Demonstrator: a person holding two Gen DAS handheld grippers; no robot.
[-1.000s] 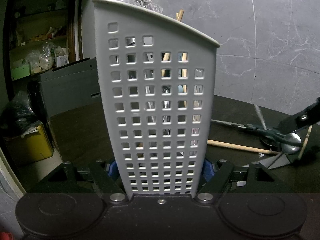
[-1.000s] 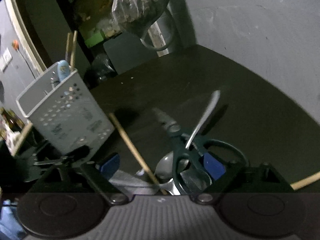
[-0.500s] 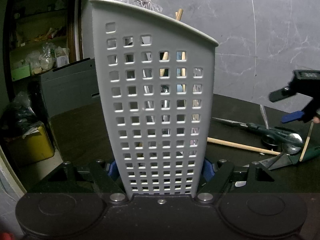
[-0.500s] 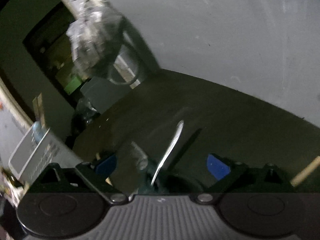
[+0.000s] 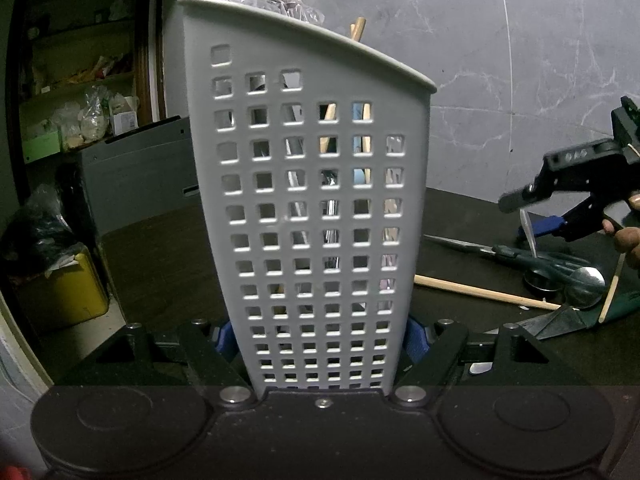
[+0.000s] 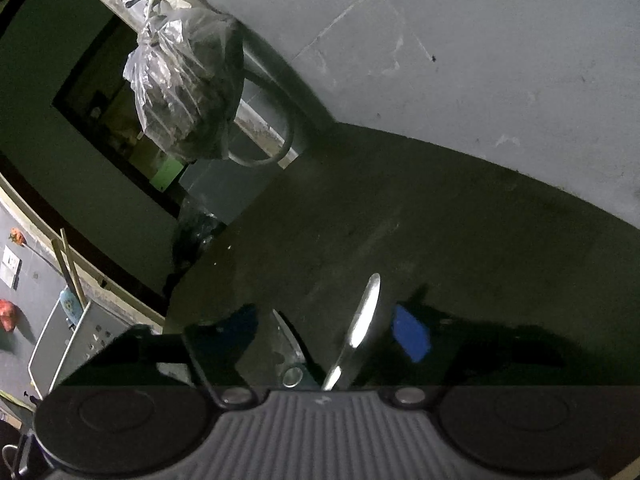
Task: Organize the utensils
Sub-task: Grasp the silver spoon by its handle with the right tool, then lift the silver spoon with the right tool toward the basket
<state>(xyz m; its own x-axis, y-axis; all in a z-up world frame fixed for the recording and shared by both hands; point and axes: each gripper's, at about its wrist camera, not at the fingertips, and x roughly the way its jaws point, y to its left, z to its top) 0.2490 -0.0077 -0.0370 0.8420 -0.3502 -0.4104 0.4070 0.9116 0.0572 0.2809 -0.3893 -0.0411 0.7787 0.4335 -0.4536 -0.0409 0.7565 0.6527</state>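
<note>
My left gripper (image 5: 320,338) is shut on the base of a grey perforated utensil holder (image 5: 312,200), which stands upright with wooden sticks and metal utensils inside. To its right on the dark table lie green-handled scissors (image 5: 500,250), a wooden chopstick (image 5: 480,290) and a metal spoon (image 5: 584,284) whose handle slants upward. My right gripper (image 6: 326,328) is closing around that spoon handle (image 6: 360,328). The blue pads (image 6: 410,338) stand apart from the handle. A scissor blade (image 6: 288,340) lies under the jaws. The holder (image 6: 72,344) shows at the far left.
A person's fingers (image 5: 624,236) hold the right gripper. A filled plastic bag (image 6: 188,80) hangs from a tap above the table's far corner. Left of the table are a grey box (image 5: 136,176) and a yellow bin (image 5: 60,288). A marbled wall (image 5: 520,80) backs the table.
The right gripper rose off the utensil pile, rolled, and slid along the spoon handle while its jaws narrowed. The left gripper and the holder stayed put.
</note>
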